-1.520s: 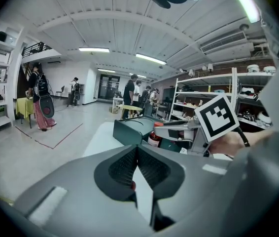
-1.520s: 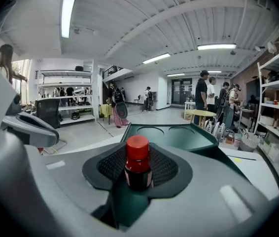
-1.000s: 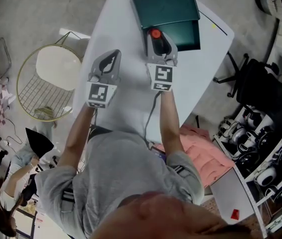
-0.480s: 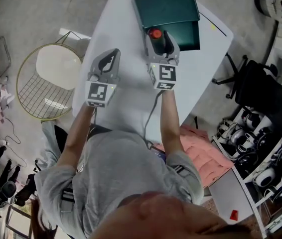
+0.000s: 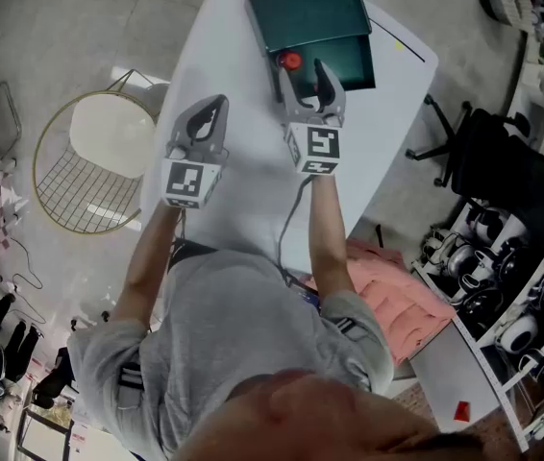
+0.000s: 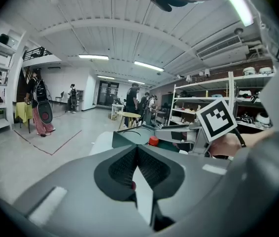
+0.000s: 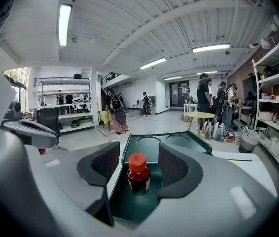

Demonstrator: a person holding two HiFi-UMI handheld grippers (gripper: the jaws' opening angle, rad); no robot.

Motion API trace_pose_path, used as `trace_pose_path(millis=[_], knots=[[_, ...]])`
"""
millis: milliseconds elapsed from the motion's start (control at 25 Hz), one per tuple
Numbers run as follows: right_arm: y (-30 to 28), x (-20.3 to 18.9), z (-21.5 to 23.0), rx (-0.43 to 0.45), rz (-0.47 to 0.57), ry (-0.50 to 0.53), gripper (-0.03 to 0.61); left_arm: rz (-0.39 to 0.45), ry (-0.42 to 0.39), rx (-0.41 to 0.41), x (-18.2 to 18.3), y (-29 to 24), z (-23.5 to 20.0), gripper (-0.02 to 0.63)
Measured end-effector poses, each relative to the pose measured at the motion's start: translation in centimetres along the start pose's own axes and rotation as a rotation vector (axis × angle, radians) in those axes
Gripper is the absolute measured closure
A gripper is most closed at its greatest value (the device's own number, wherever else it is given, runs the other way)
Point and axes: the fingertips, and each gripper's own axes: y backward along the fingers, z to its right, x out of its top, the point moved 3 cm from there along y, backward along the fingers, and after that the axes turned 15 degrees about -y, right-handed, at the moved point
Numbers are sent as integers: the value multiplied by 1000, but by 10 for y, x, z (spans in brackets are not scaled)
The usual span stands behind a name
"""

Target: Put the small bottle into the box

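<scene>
The small dark bottle with a red cap [image 7: 138, 174] stands upright in the tray of the dark green box [image 7: 179, 142], whose lid is folded back. My right gripper [image 7: 138, 154] straddles the bottle; its jaws are opening, with a gap on both sides between the pads and the bottle. In the head view the bottle [image 5: 291, 61] sits at the near left corner of the box [image 5: 349, 60], between the right gripper's [image 5: 303, 73] fingers. My left gripper [image 5: 210, 104] hovers over the table to the left, shut and empty; its view shows the jaws [image 6: 137, 152] meeting and the bottle's cap [image 6: 153, 141] beyond.
The box lies at the far end of a white table [image 5: 243, 161]. A wire chair with a white seat [image 5: 109, 133] stands left of it, a black office chair [image 5: 512, 181] to the right. Shelves with helmets [image 5: 512, 296] are at the right. People stand far behind.
The right gripper carried the bottle a little forward over the box, then its jaws spread and let it go. The bottle now stands free in the tray. The left gripper has not moved.
</scene>
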Motion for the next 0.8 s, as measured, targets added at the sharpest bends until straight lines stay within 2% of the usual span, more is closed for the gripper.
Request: trace_pose_path(millis=[440, 800], knots=[[51, 19, -10, -51, 78, 10, 373, 67, -48, -5, 35, 23, 8, 603], [120, 34, -16, -134, 157, 1, 414, 125, -73, -67, 61, 49, 32, 603]])
